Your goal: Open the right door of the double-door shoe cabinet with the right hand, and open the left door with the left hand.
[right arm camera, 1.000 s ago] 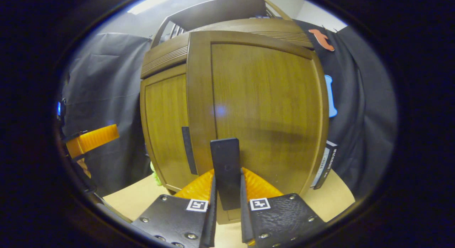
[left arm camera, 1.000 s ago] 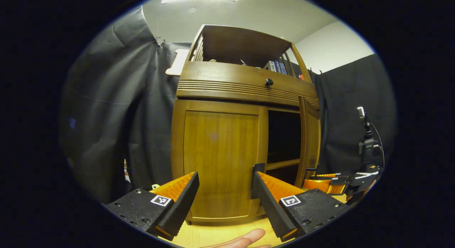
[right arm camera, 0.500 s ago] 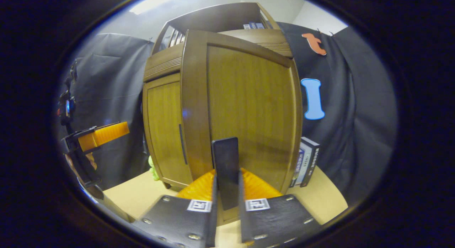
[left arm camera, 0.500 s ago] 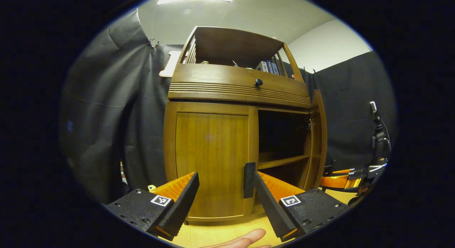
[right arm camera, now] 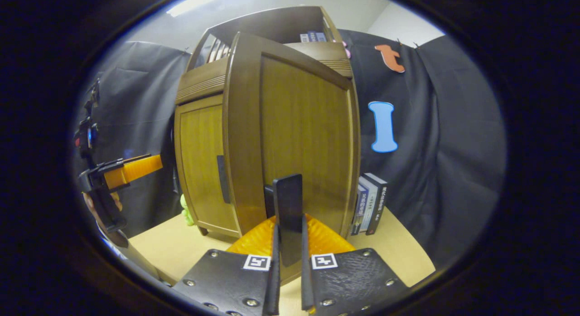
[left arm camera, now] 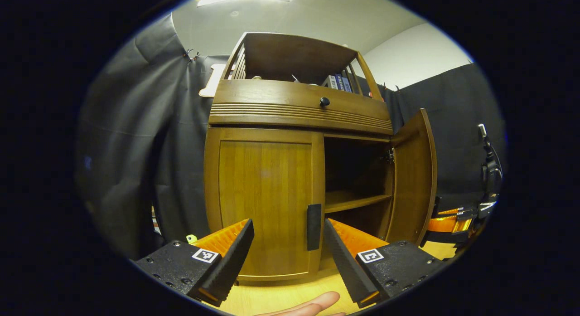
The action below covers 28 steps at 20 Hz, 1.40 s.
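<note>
Booth: black cloth walls, shoe cabinet standing on a pale wooden floor.
Done: right door swung wide, right gripper clamped on its handle.
Left: left door closed; left gripper spread apart before its handle.

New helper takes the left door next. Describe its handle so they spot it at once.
On the wooden shoe cabinet, find the closed left door. Low on its inner edge sits the left door handle, a flat dark upright bar, unlike the round drawer knob above.
</note>
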Tool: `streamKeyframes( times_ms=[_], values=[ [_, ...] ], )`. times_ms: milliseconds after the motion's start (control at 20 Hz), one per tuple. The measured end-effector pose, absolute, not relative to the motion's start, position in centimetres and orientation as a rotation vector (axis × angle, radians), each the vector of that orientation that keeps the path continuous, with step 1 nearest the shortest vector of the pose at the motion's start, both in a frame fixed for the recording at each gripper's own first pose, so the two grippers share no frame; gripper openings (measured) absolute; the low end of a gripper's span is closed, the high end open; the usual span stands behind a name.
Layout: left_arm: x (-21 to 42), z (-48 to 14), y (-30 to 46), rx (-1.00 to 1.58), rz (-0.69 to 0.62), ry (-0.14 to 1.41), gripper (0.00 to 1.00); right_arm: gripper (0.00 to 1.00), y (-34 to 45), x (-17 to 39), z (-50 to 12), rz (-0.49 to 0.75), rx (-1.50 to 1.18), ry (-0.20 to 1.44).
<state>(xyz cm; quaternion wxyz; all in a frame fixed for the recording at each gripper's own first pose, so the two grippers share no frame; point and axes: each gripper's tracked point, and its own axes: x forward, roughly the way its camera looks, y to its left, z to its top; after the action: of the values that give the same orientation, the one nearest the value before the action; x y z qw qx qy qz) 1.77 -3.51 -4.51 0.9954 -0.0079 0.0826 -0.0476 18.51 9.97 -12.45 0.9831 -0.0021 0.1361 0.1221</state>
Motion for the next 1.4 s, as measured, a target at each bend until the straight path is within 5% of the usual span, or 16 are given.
streamKeyframes(
  times_ms=[750, 1400],
  values=[
    [1.9, -4.7, -3.6, -0.014, -0.095, 0.173, 0.92, 0.17, 3.5, 19.8, -12.4, 0.058, -0.131, 0.237],
    [2.9, -6.6, -5.5, -0.027, -0.122, 0.215, 0.96, 0.2, 1.7, 20.8, -12.1, 0.188, -0.022, 0.233]
  ],
)
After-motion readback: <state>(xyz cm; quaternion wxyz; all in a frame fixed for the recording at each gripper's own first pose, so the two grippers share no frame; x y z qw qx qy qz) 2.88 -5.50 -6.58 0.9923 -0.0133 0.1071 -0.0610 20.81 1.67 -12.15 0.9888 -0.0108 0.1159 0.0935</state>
